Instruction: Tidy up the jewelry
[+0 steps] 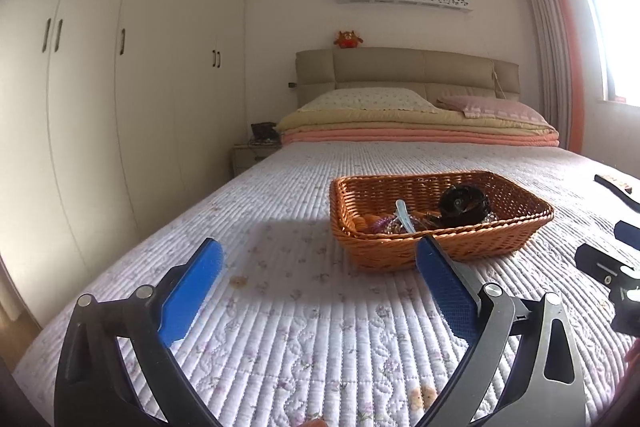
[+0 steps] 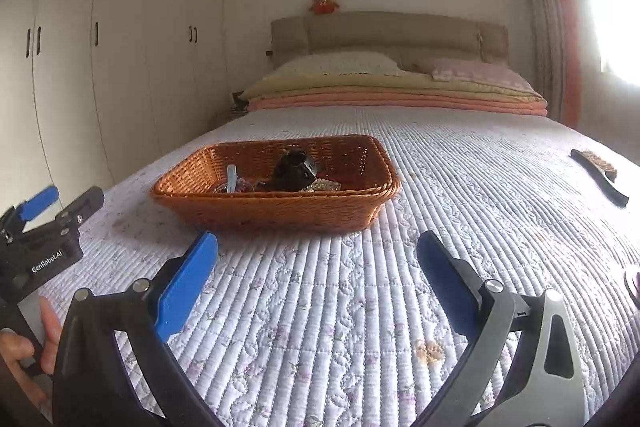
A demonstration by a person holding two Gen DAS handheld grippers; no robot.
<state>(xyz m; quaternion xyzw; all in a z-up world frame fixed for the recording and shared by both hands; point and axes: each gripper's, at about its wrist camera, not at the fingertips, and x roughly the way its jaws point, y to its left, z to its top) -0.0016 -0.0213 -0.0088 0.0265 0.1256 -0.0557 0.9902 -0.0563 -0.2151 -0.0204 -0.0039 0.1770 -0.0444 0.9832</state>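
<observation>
Item: wicker basket [image 1: 440, 219] on quilt [image 1: 280, 307], mid-bed, holding jewelry [image 2: 320, 185] and a black piece [image 1: 464, 206] (kind unclear). My left gripper [image 1: 318, 259] and right gripper [image 2: 318, 251]: both spread wide, empty, just short of it.

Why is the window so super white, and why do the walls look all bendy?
Left wrist view: the window is blown out by daylight, and a shadow lies on the quilt beside the basket. Right wrist view: window glare again; the fisheye lens curves the wardrobe.
</observation>
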